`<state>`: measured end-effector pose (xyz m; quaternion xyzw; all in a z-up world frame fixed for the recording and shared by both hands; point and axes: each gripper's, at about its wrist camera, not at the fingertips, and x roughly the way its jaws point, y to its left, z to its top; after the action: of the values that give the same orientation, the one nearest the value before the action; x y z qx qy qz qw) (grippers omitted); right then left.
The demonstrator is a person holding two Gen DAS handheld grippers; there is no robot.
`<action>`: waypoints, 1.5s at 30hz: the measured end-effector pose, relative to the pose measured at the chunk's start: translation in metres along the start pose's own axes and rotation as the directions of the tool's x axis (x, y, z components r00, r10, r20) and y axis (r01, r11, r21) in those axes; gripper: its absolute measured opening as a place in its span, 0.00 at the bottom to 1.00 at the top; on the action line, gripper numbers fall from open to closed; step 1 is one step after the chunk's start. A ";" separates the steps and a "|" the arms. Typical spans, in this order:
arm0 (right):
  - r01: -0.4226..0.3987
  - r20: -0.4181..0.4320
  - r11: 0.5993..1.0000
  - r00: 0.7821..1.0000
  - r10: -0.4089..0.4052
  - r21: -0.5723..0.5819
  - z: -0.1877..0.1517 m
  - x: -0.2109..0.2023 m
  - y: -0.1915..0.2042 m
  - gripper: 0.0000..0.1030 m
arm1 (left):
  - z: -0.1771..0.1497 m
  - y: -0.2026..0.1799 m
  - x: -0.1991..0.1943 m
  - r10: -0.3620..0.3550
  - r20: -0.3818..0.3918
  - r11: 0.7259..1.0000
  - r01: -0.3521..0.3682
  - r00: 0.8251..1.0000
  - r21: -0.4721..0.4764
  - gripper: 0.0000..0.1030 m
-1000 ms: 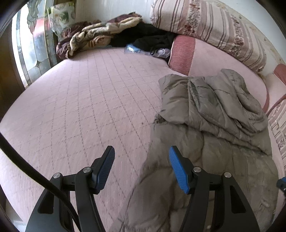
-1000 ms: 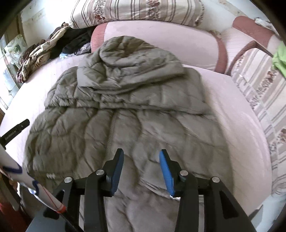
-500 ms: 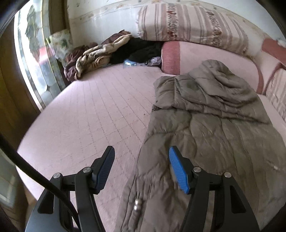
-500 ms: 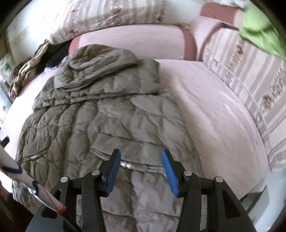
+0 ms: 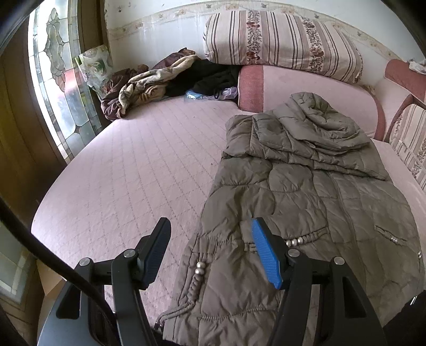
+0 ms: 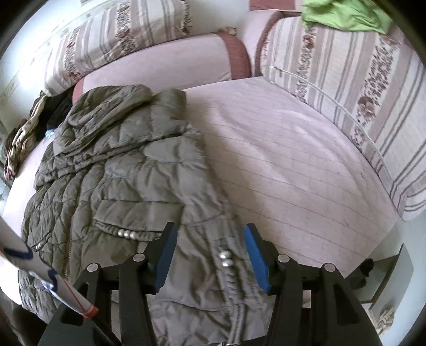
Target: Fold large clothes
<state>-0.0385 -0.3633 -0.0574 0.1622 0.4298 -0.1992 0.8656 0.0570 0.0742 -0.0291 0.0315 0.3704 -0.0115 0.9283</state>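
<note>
Two hand-held grippers hover over the near end of a grey-brown quilted coat (image 5: 306,191) that lies flat on a pink quilted bed (image 5: 138,170). The left hand-held gripper (image 5: 213,252) has its jaws apart with nothing pinched, straddling the coat's left edge near a beaded drawcord, one finger over bare mattress and the blue-padded one over the fabric. The right hand-held gripper (image 6: 210,255) stands over the coat's right edge; its jaws have just been opening and are apart, with the fabric and two silver beads showing below the gap but the pads not pressing on it. The coat's hood and folded sleeves are bunched at the far end against a pink bolster (image 5: 306,87). Beyond that a striped floral cushion (image 5: 282,45) leans on the wall, and another striped cushion (image 6: 346,87) lines the right side of the bed, with a green cloth (image 6: 343,13) on top. A heap of crumpled blankets and dark clothes (image 5: 165,79) fills the far left corner by a stained-glass window (image 5: 56,69).
</note>
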 end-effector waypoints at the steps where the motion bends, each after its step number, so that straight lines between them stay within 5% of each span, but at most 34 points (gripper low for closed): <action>1: 0.003 -0.002 1.000 1.000 -0.003 0.014 -0.001 0.001 -0.006 0.56 | 0.000 0.000 -0.001 -0.002 0.000 1.000 0.002 1.000 -0.001 0.61; 20: -0.009 -0.076 0.989 0.997 0.021 0.149 -0.010 0.033 -0.060 0.62 | -0.011 0.031 0.040 0.027 -0.108 0.997 -0.034 0.994 -0.063 0.61; 25: -0.065 -0.080 0.987 0.994 0.077 0.147 -0.007 0.041 -0.059 0.68 | -0.014 0.073 0.070 -0.060 -0.178 0.982 0.025 0.982 -0.189 0.61; 35: -0.120 -0.070 0.971 0.988 0.137 0.207 0.005 0.061 -0.067 0.70 | -0.026 0.087 0.120 -0.360 -0.288 0.904 0.257 0.887 -0.340 0.61; 39: -0.140 -0.078 0.952 0.983 0.167 0.271 0.011 0.074 -0.078 0.70 | -0.029 0.081 0.122 -0.401 -0.271 0.887 0.297 0.875 -0.354 0.64; 42: -0.162 -0.097 0.931 0.974 0.204 0.328 0.012 0.087 -0.087 0.70 | -0.033 0.076 0.125 -0.525 -0.273 0.821 0.397 0.806 -0.410 0.64; 45: -0.203 -0.097 0.901 0.961 0.258 0.382 0.009 0.094 -0.092 0.71 | -0.037 0.075 0.124 -0.572 -0.272 0.793 0.437 0.774 -0.425 0.64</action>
<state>-0.0250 -0.4667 -0.1383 0.3857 0.4242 -0.1600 0.8035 0.1245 0.1516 -0.1377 -0.2287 0.5366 -0.1938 0.7888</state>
